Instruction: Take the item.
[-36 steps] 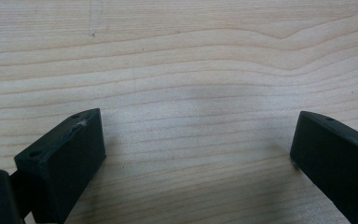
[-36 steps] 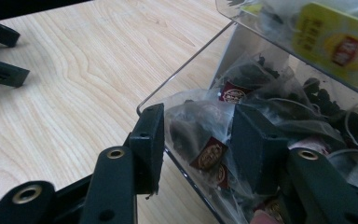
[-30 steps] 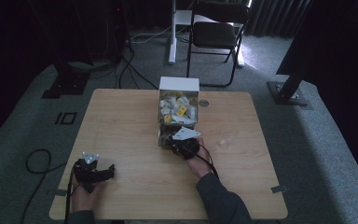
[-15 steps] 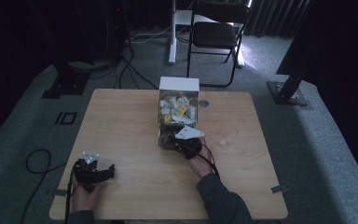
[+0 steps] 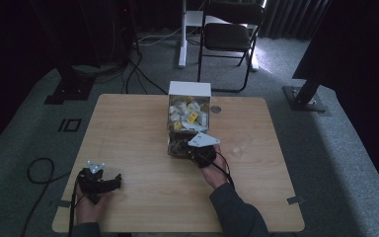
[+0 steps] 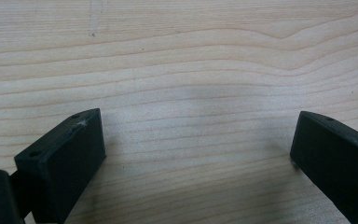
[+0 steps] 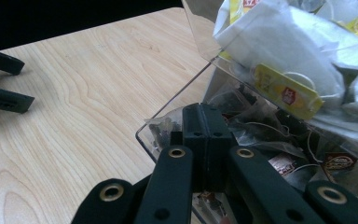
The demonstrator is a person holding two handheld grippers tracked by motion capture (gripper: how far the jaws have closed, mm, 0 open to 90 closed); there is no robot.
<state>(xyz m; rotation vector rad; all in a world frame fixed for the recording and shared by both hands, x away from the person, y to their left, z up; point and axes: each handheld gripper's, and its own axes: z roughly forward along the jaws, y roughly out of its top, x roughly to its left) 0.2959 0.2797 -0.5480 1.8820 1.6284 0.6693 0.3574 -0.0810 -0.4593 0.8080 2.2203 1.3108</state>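
A clear plastic box (image 5: 170, 129) stands mid-table, with white and yellow tea bags (image 5: 187, 111) in its far part and darker ones in its near end. My right gripper (image 5: 185, 148) reaches into that near end. In the right gripper view its jaws (image 7: 205, 112) are pressed flat together among dark tea bags (image 7: 335, 163), just past the box's clear rim (image 7: 168, 116). Whether a bag or string is pinched I cannot tell. A yellow-tagged bag (image 7: 286, 91) hangs above. My left gripper (image 5: 109, 181) rests near the front left, jaws wide apart (image 6: 198, 119) over bare wood.
The box sits on a wooden table (image 5: 128, 128). The left gripper (image 7: 2, 81) lies far off to the left in the right gripper view. A folding chair (image 5: 229, 34) and a white post stand behind the table, and a cable (image 5: 39, 170) loops on the floor at left.
The right gripper has shifted only slightly at the box's near end. The left gripper has kept still.
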